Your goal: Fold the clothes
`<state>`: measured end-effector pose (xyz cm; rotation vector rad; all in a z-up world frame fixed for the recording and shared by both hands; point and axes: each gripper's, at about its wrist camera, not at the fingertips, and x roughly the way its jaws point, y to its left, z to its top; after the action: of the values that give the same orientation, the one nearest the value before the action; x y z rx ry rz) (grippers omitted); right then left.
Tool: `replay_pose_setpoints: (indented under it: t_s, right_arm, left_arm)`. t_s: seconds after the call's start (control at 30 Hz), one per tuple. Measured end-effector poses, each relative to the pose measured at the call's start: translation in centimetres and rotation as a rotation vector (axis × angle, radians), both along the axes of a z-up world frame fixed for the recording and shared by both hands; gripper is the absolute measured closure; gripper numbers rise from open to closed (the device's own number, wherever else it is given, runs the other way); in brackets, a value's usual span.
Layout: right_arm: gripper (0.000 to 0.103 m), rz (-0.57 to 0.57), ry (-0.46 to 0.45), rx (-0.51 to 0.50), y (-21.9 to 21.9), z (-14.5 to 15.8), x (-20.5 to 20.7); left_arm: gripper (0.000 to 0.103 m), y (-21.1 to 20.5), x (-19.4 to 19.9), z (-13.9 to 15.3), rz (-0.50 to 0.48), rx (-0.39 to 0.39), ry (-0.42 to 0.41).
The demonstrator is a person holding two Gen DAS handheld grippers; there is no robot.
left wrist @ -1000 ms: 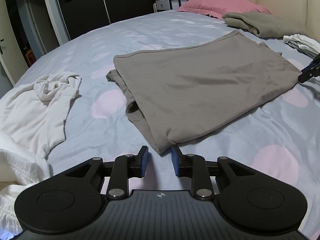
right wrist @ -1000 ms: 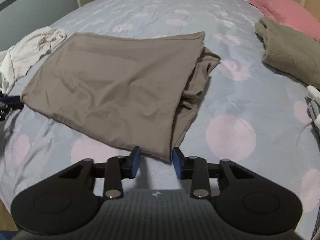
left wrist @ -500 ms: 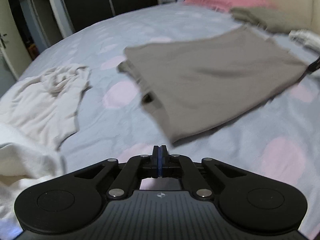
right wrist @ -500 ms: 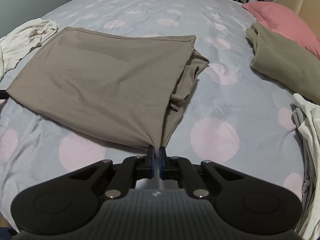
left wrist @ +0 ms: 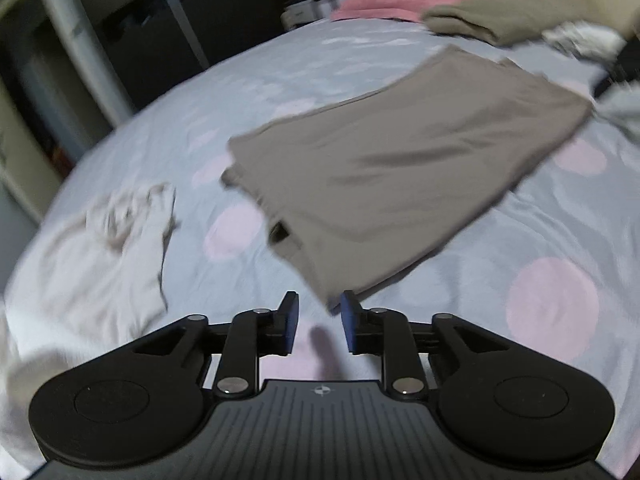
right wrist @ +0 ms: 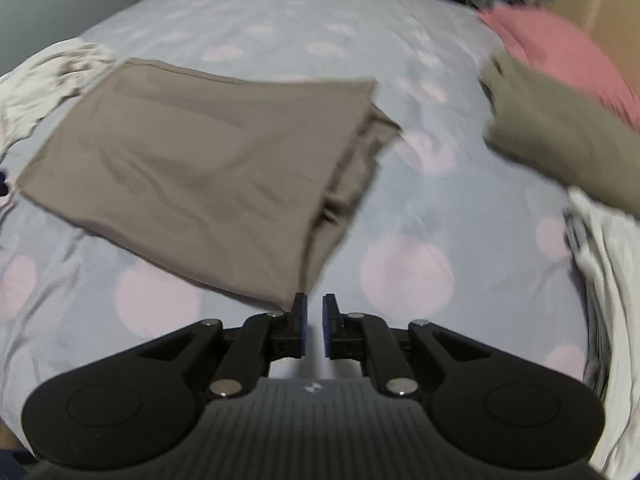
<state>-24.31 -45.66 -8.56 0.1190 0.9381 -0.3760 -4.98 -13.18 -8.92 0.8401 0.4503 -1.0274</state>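
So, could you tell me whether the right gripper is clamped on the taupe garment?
No, the right gripper is open, beside the taupe garment's corner.

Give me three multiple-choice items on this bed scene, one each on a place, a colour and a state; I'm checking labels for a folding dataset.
1. Where does the taupe garment lie?
A. flat on the bedspread
B. on the pillow
C. hanging from a gripper

2. What colour is the pillow?
A. white
B. pink
C. blue

3. How are the left gripper and right gripper?
A. both open
B. both shut on cloth
C. one open, one shut

Answers: 1 A, it is spread on the dotted bedspread; 2 B, it shows pink by the headboard; 3 A, a bare gap shows between each pair of pads.
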Motion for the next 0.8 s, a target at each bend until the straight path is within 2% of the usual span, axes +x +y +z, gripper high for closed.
replay_pose_setpoints:
  t_s: [0.03, 0.1, 0.23, 0.3, 0.43, 0.57, 0.8]
  right_arm:
    - [0.085, 0.036, -0.006, -0.018, 0.6, 0.1, 0.2]
    - [0.07, 0.117, 0.007, -0.079, 2.1, -0.1, 0.8]
    - [0.068, 0.236, 0.078, -0.192, 4.6, -1.2, 1.8]
    - [0.062, 0.283, 0.125, -0.252, 5.3, -1.9, 2.0]
    - [0.061, 0.363, 0.226, -0.389, 6.4, -3.5, 2.3]
    - [0.06, 0.429, 0.26, -0.502, 7.2, -4.5, 2.4]
    - [0.06, 0.539, 0.286, -0.715, 8.1, -6.6, 2.9]
  left_arm:
    - [0.078, -0.3, -0.7, -0.1, -0.025, 0.015, -0.036]
    - [0.073, -1.0, -2.2, -1.0, -0.074, 0.063, -0.102]
    - [0.073, -1.7, -4.6, -3.2, -0.142, 0.167, -0.264]
    - [0.073, -1.9, -5.1, -3.9, -0.155, 0.188, -0.313]
    - [0.073, -2.3, -5.5, -5.1, -0.177, 0.227, -0.408]
    - [0.073, -2.8, -5.6, -6.0, -0.183, 0.236, -0.462]
    - [0.073, -3.3, -5.1, -6.6, -0.175, 0.193, -0.525]
